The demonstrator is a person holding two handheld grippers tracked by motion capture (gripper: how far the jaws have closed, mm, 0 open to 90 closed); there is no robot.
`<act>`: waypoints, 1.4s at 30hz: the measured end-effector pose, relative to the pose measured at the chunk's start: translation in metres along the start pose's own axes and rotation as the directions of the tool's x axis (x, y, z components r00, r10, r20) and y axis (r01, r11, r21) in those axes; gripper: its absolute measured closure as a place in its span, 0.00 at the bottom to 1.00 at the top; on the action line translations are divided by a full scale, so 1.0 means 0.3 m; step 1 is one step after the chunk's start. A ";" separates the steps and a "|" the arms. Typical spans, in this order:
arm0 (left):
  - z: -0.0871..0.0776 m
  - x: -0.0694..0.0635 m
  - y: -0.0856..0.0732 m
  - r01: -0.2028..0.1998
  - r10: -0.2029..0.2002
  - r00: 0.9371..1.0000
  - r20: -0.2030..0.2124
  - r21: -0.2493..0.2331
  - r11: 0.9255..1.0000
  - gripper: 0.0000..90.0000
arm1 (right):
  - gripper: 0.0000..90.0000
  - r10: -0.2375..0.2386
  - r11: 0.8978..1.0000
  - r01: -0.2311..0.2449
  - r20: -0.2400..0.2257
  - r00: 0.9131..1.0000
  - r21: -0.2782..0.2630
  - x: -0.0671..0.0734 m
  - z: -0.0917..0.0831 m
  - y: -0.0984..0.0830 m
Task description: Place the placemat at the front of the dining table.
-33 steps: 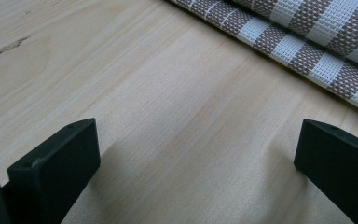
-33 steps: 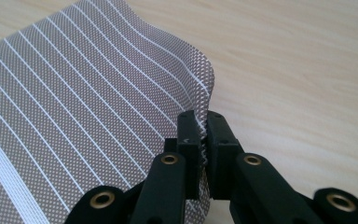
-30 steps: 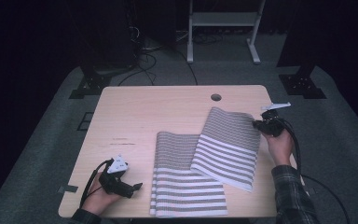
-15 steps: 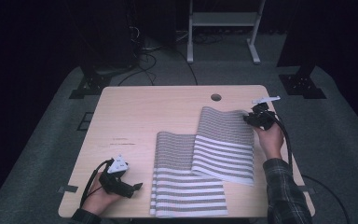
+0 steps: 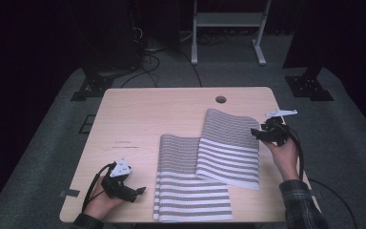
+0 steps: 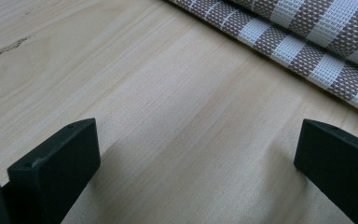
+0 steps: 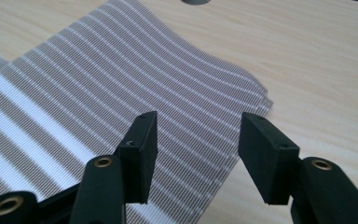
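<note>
Woven striped mat [image 7: 121,88] — ribbed, flat; pale wood-grain table [image 6: 135,93].

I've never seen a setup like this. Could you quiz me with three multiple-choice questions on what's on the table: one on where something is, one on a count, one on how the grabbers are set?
1. Where is the left gripper?
A. Resting on the table beside the lower striped mat
B. On top of the upper striped mat
C. Over the round hole

2. How many striped mats lie on the table?
A. One
B. Two
C. Four

3. How is the right gripper set?
A. Shut on a mat
B. Open, above a corner of the upper mat
C. Shut on nothing

Answers:
1. A, the high view shows it near the table's front left edge, next to the lower mat.
2. B, two mats overlap partway.
3. B, the right gripper view shows its jaws apart with the mat under them.
</note>
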State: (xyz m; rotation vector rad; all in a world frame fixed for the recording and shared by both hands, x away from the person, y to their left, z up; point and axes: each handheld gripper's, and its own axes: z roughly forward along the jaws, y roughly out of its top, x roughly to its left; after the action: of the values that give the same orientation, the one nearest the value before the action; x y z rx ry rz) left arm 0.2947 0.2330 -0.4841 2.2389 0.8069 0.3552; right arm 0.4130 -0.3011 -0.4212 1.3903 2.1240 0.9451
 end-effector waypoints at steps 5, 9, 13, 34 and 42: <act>0.000 0.000 0.000 0.000 0.000 1.000 0.000 0.000 1.000 0.00 | 0.49 -0.015 1.000 0.015 -0.011 1.000 0.000 0.029 -0.046 -0.031; 0.000 0.000 0.000 0.000 0.000 1.000 0.000 0.000 1.000 0.00 | 0.49 -0.020 1.000 0.020 -0.021 1.000 -0.009 0.050 -0.088 -0.055; 0.000 0.000 0.000 0.001 -0.001 1.000 0.000 0.000 1.000 0.00 | 0.49 -0.009 1.000 0.008 -0.039 0.999 -0.019 0.078 -0.125 -0.101; -0.001 -0.001 -0.001 0.000 0.000 1.000 0.001 -0.002 1.000 0.00 | 0.47 -0.037 0.998 0.040 -0.067 0.997 0.042 0.219 -0.231 -0.345; -0.001 -0.002 -0.002 -0.001 0.001 1.000 0.001 -0.003 1.000 0.00 | 0.53 -0.042 0.994 0.051 -0.097 0.994 0.092 0.251 -0.221 -0.399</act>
State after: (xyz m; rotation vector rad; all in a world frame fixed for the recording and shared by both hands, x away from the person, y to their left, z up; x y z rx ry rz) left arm 0.2939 0.2332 -0.4842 2.2367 0.8049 0.3553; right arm 0.2638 -0.2844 -0.4637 1.3585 2.2881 0.9207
